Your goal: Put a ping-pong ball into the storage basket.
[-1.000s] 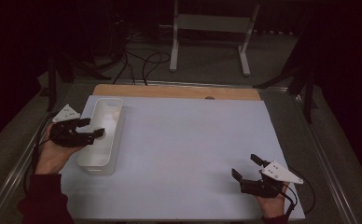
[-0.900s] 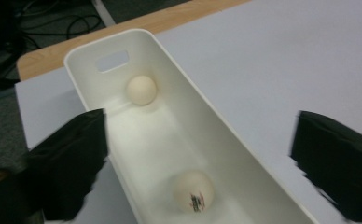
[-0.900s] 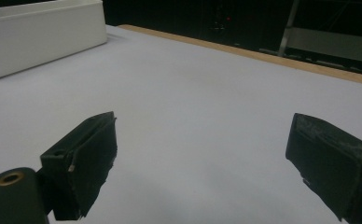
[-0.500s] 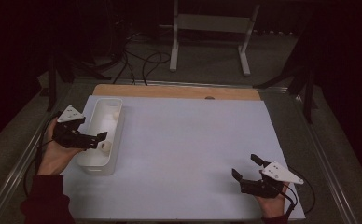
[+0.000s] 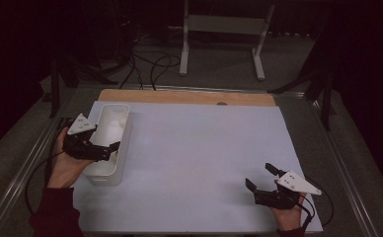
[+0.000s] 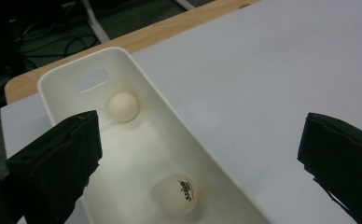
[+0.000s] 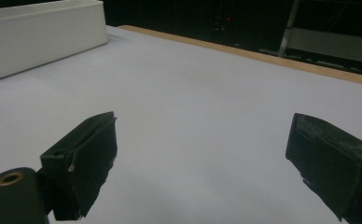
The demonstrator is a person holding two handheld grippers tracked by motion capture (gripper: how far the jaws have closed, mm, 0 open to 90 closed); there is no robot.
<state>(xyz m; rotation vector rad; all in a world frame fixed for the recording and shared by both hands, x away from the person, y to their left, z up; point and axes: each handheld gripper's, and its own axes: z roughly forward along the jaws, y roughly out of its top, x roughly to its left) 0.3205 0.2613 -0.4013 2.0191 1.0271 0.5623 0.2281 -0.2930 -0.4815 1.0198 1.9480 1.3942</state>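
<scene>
Balls first: your left gripper hangs right over the long white plastic bin at the left edge of the pale sheet covering the table, jaws having just swung wide with nothing between them. Both white ping-pong balls are inside. The printed one lies below and just ahead of the jaws at the near end; the plain one sits farther along toward the end with the handle slot. The bin's long axis runs away from you, so any reach follows that line. Your right gripper rests well apart at the near right corner, also spread and holding nothing. The left gripper view shows both balls clearly; from the high view they're barely readable.
</scene>
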